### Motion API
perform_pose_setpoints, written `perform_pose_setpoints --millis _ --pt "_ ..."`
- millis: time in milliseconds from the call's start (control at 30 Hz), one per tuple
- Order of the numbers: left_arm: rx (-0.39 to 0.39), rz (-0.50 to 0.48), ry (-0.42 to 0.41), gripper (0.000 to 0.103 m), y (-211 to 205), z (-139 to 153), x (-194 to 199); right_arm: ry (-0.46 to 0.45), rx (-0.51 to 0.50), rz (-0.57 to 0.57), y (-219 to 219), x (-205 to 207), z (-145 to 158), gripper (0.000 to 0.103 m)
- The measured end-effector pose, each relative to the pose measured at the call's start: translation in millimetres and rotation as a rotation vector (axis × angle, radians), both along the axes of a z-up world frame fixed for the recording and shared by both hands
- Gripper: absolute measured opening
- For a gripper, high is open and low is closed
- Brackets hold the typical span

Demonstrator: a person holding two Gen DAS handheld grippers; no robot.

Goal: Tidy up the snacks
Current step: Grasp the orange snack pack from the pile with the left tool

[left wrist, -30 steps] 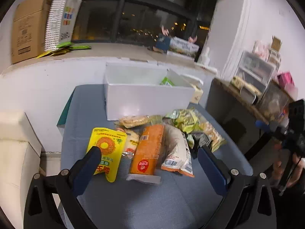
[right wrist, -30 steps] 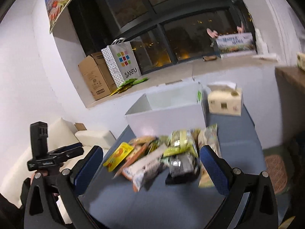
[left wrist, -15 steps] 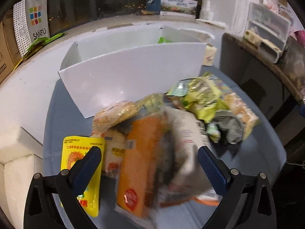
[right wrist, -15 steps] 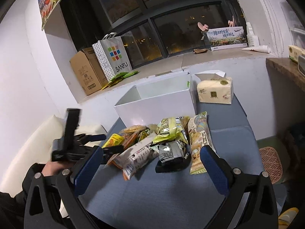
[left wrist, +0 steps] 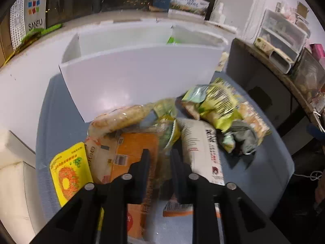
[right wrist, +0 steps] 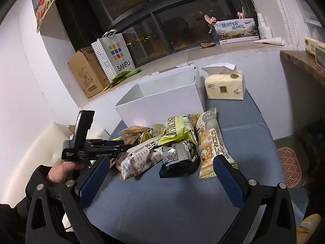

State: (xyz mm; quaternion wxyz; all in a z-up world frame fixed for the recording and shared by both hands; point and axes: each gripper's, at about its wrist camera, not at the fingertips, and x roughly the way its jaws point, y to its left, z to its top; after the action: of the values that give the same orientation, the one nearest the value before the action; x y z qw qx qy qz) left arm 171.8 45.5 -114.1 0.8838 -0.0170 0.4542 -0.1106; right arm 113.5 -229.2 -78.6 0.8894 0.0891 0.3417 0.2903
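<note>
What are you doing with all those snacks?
A person is tidying a pile of snack bags on the blue table using two handheld grippers. The left gripper has its jaws pinched on the orange packet. The right gripper waits with jaws wide open, holding nothing. The white box behind the pile has hardly anything in it.

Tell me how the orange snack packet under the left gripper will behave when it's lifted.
The orange snack packet looks flat and thin, so probably light and floppy. Its film looks glossy, perhaps slippery. The left gripper has nearly closed over it.
</note>
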Motion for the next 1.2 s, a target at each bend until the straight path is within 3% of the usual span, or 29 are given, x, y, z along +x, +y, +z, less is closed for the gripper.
perform_pose_setpoints --millis 100,167,200,233,467,600,700,800,900,967,1033,1100,1133,1200 --pt "-0.011 -0.009 -0.026 0.023 4 12 -13 0.002 -0.004 0.002 2 0 -1 0.103" --pt "0.0 0.006 -0.04 0.047 10 15 -22 0.008 -0.007 0.003 3 1 -3 0.103" --pt "0.021 0.021 -0.049 0.083 16 15 -26 0.01 -0.006 0.003 4 0 -3 0.103" --pt "0.039 0.035 -0.061 0.102 19 15 -29 0.012 -0.004 0.006 4 0 -4 0.103" --pt "0.083 -0.052 -0.014 0.103 27 -13 -26 0.027 -0.012 0.017 10 0 -10 0.103" --pt "0.008 -0.159 0.011 0.103 35 -28 -6 0.038 -0.018 0.022 13 0 -13 0.103" --pt "-0.03 -0.153 0.053 0.103 41 -38 14 0.047 -0.028 0.022 15 1 -16 0.103" --pt "0.098 -0.162 0.041 0.103 28 -49 19 0.058 -0.034 0.019 17 2 -20 0.103" --pt "0.201 -0.151 0.028 0.087 10 -50 17 0.072 -0.038 0.016 18 4 -24 0.103" --pt "0.247 -0.141 0.017 0.063 3 -46 13 0.081 -0.044 0.011 18 5 -26 0.103" --pt "0.173 -0.126 0.034 0.052 8 -39 12 0.082 -0.042 0.012 18 5 -26 0.103" --pt "0.134 -0.128 0.03 0.025 11 -32 10 0.082 -0.044 0.012 19 5 -26 0.103" --pt "0.147 -0.119 0.012 0.018 11 -29 7 0.081 -0.043 0.013 19 4 -26 0.103" --pt "0.121 -0.105 -0.02 0.016 13 -21 -1 0.08 -0.044 0.014 19 3 -26 0.103"
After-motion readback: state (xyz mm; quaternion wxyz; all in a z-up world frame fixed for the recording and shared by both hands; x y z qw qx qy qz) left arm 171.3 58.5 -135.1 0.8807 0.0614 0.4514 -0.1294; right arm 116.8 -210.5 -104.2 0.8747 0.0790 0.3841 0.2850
